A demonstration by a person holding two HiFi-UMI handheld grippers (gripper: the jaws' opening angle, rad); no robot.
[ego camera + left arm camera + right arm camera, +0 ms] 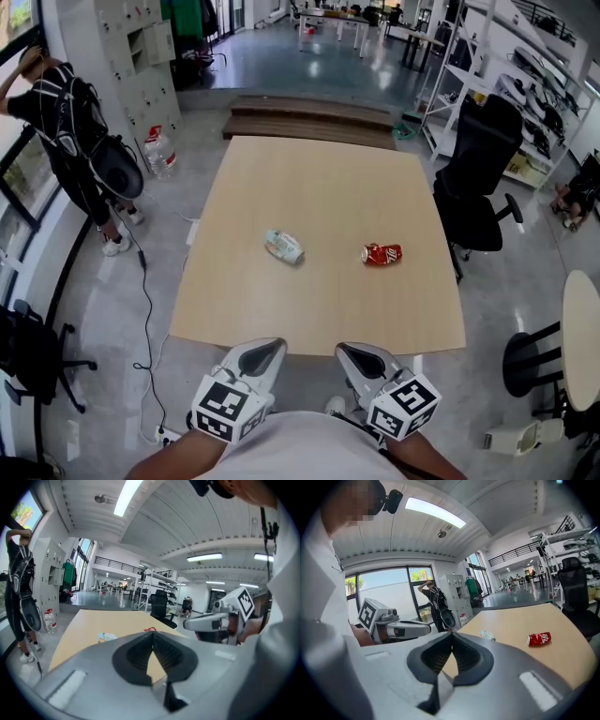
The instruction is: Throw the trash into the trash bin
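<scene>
Two pieces of trash lie on the light wooden table (319,187): a crushed white-and-green bottle (283,246) (107,637) (488,635) left of centre, and a crushed red can (382,254) (150,630) (539,639) to its right. My left gripper (272,344) (153,633) hovers just short of the table's near edge, its jaws shut with nothing between them. Beside it, my right gripper (349,349) (451,633) is shut and empty too. Both point toward the table, well short of the trash. No trash bin can be made out with certainty.
A black office chair (483,178) stands at the table's right side. A person (70,141) stands at far left by a water jug (159,150). A round table (583,337), a black stool (530,361) and a white boxy item (520,436) are at right. A cable (148,309) runs along the floor at left.
</scene>
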